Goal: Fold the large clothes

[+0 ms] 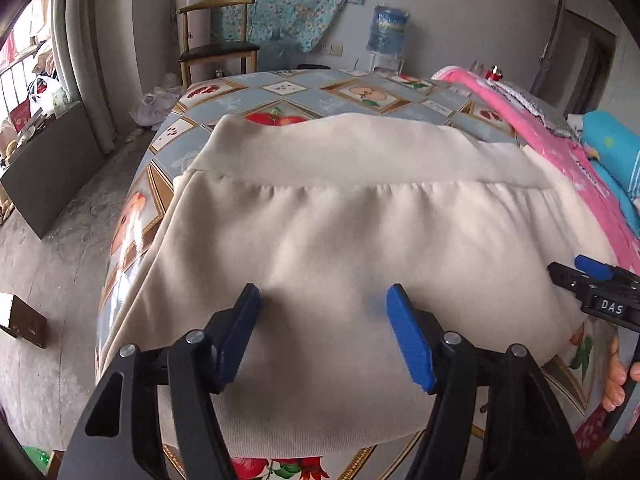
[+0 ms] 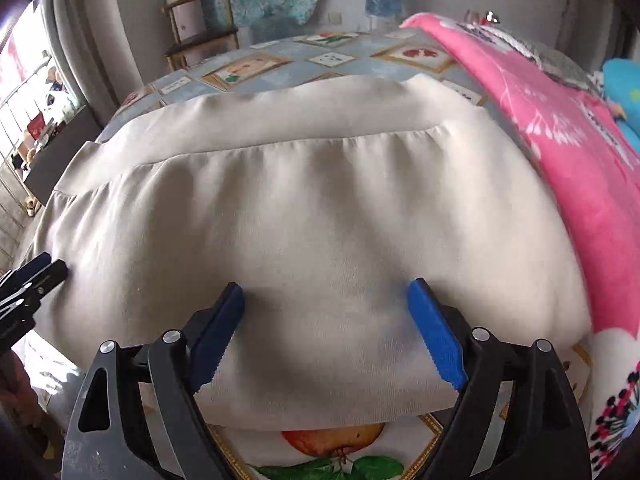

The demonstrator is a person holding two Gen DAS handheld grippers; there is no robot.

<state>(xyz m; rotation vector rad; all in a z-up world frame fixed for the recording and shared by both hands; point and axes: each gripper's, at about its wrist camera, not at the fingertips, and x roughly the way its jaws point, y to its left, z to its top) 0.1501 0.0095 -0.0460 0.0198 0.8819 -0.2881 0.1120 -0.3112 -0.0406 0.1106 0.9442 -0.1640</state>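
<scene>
A cream garment (image 1: 340, 248) lies folded flat on the table, its ribbed hem band (image 1: 320, 148) at the far side. It also fills the right wrist view (image 2: 312, 216). My left gripper (image 1: 322, 300) is open, its blue pads spread over the garment's near part, holding nothing. My right gripper (image 2: 326, 292) is open too, over the near edge of the garment, empty. The right gripper shows at the right edge of the left wrist view (image 1: 592, 280), and the left gripper shows at the left edge of the right wrist view (image 2: 36, 276).
The table wears a fruit-print oilcloth (image 1: 304, 92). A pink blanket (image 2: 560, 140) lies along the right side with a blue cushion (image 1: 616, 152) beyond. A wooden chair (image 1: 216, 40) and a water bottle (image 1: 388, 28) stand at the back wall.
</scene>
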